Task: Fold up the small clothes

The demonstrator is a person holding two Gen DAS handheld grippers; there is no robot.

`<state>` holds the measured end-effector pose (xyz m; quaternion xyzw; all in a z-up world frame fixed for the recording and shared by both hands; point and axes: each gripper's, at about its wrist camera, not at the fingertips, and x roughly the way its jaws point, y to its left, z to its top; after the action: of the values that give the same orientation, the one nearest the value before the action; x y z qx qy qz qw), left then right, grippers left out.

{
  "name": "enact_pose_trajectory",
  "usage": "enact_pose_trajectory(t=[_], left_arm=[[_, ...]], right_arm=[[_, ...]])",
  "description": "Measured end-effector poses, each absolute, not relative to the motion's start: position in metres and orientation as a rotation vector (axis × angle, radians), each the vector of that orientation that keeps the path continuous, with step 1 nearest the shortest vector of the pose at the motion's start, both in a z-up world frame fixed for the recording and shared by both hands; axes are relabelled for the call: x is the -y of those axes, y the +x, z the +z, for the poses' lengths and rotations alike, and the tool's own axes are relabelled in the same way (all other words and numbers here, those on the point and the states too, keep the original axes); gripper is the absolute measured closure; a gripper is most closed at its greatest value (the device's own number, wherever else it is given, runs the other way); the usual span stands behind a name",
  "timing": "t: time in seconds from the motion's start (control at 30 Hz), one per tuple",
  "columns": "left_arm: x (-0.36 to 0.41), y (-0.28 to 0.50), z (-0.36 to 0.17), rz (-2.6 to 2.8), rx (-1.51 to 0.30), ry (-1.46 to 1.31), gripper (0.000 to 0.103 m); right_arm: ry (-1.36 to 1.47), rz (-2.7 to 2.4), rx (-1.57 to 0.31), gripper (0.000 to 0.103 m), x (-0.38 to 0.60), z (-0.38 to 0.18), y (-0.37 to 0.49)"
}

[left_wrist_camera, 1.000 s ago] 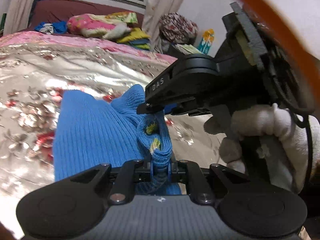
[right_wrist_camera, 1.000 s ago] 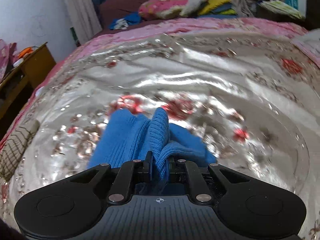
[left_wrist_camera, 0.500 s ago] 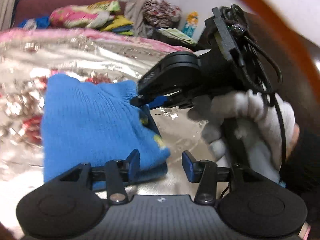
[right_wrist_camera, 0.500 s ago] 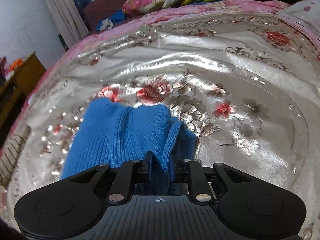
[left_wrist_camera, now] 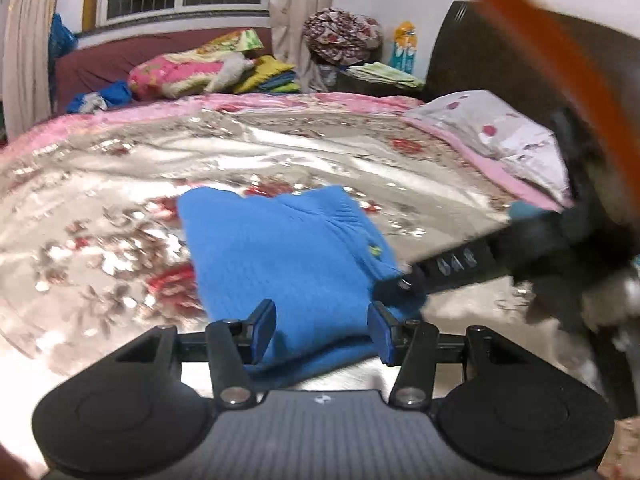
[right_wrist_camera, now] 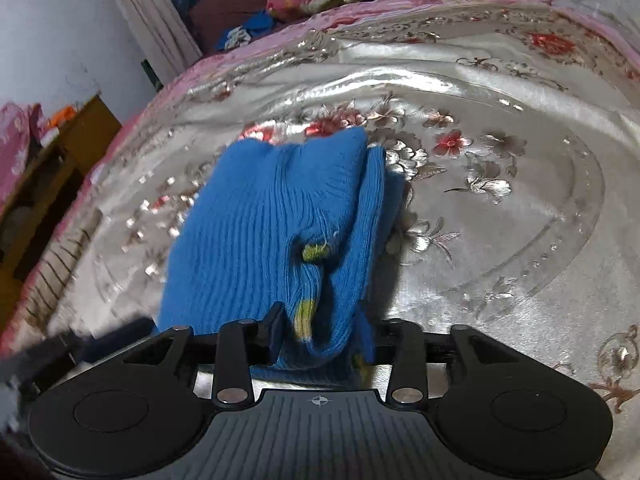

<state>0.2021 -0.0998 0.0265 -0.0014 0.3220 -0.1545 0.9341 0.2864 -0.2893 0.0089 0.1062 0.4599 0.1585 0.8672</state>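
A small blue knitted garment [left_wrist_camera: 288, 252] lies folded on the shiny floral bedspread [left_wrist_camera: 120, 184]. It also shows in the right wrist view [right_wrist_camera: 264, 224], with yellow-green marks near its ribbed edge. My left gripper [left_wrist_camera: 320, 330] is open, its jaws apart over the garment's near edge. My right gripper [right_wrist_camera: 322, 330] is open too, with the garment's ribbed edge lying loose between its jaws. The right gripper also shows in the left wrist view [left_wrist_camera: 404, 288], blurred, at the garment's right corner.
A white spotted pillow [left_wrist_camera: 492, 136] lies at the bed's right side. Piles of coloured bedding [left_wrist_camera: 192, 68] sit on a maroon couch behind the bed. A wooden table [right_wrist_camera: 60, 152] stands beside the bed on the left. A dark headboard [left_wrist_camera: 500, 44] rises at the far right.
My right gripper opened and let go of the garment's ribbed edge. My left gripper, open since half a second ago, opened wider and drew back. The garment now lies flat on the bedspread.
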Motion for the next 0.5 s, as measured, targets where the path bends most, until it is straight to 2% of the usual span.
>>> enact_pose_trajectory(t=[0.03,0.2,0.37,0.43,0.5], left_arm=[[0.099,0.209,0.025,-0.307,-0.664,0.000,0.048],[0.096,0.233,0.012,-0.267,-0.709,-0.005,0.048],[0.098,0.256,-0.017,-0.246,-0.826,-0.010,0.047],[0.094,0.255,-0.018,-0.249,-0.826,-0.037,0.047],[0.092,0.253,-0.016,-0.256,-0.820,-0.034,0.047]], right_arm=[[0.207,0.328,-0.960,0.088,0.288,0.009,0.285],[0.209,0.248,-0.942,0.094,0.308,0.009,0.281],[0.264,0.213,-0.975,0.093,0.323,-0.010,0.285],[0.244,0.220,-0.969,0.085,0.319,-0.006,0.284],[0.227,0.226,-0.962,0.085,0.318,0.001,0.282]])
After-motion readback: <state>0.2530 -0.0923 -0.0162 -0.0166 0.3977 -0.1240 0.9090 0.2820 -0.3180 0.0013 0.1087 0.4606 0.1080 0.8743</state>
